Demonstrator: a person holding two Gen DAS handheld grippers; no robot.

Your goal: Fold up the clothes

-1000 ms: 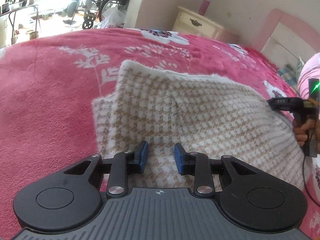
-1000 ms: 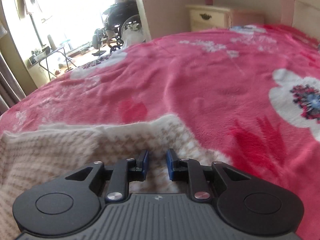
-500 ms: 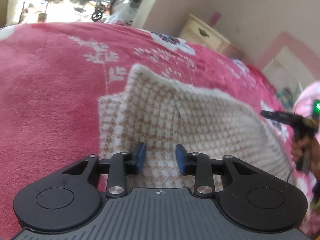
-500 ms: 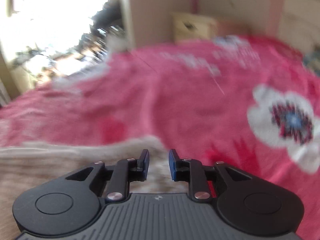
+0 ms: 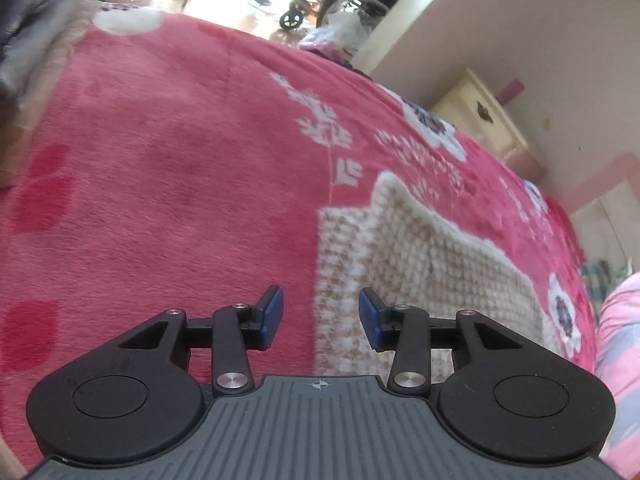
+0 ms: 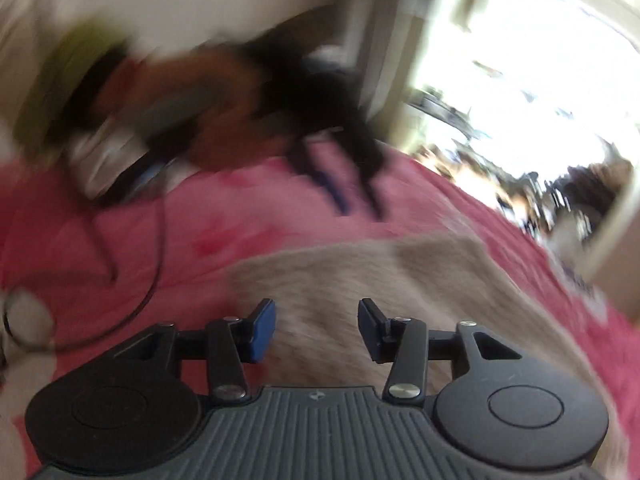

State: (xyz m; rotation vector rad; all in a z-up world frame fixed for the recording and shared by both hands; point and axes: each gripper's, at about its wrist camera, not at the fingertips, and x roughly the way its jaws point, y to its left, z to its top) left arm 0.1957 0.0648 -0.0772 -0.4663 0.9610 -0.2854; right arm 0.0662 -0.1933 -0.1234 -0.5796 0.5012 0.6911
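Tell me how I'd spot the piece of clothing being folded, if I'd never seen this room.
Start with the big bed under a pink blanket printed with white flowers. Near its right side lies a folded knit garment, just ahead of the open left gripper. It is the only cream and tan checked piece with a fuzzy white edge; everything around it is pink.

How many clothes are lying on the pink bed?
1 that I can see: a beige checked sweater, folded on the pink blanket just ahead of the open left gripper. A grey bundle at the far left edge may be more.
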